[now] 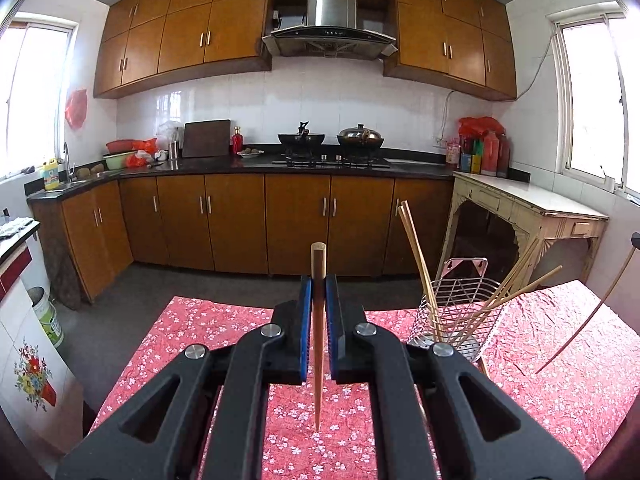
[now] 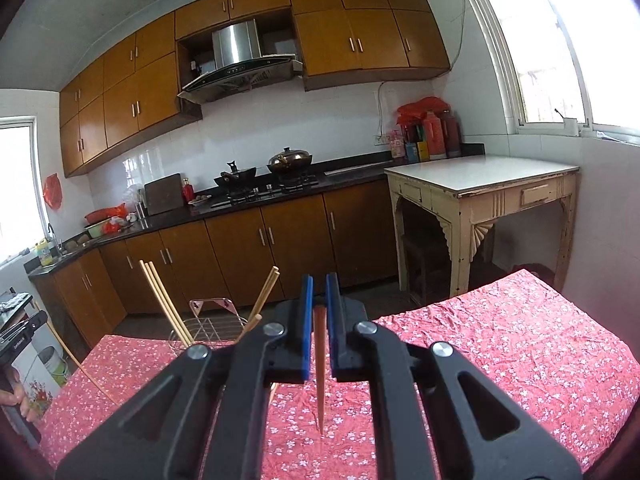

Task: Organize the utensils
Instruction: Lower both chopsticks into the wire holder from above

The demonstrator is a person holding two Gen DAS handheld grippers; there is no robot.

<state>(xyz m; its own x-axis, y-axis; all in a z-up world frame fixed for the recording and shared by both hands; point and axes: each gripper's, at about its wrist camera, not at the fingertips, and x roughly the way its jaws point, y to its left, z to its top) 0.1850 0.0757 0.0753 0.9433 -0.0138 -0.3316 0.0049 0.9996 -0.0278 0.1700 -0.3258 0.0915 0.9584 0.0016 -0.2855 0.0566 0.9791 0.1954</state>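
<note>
My left gripper point(image 1: 318, 284) is shut on a reddish wooden chopstick point(image 1: 318, 340), held upright with its thin tip just above the red floral tablecloth point(image 1: 200, 340). A wire utensil holder point(image 1: 460, 316) with several pale chopsticks point(image 1: 418, 264) leaning in it stands to the right of it. My right gripper point(image 2: 318, 284) is shut on another reddish chopstick point(image 2: 320, 368), tip down above the cloth; the holder point(image 2: 212, 328) is to its left. At the right edge of the left wrist view, the right gripper's chopstick point(image 1: 588, 316) hangs slanted.
The table under the floral cloth point(image 2: 500, 352) ends at its far edge before a dark floor. Beyond are brown kitchen cabinets point(image 1: 296, 220), a stove with two woks point(image 1: 332, 144), and a cream side table point(image 2: 484, 188) at the right. A white floral appliance point(image 1: 28, 360) stands at the left.
</note>
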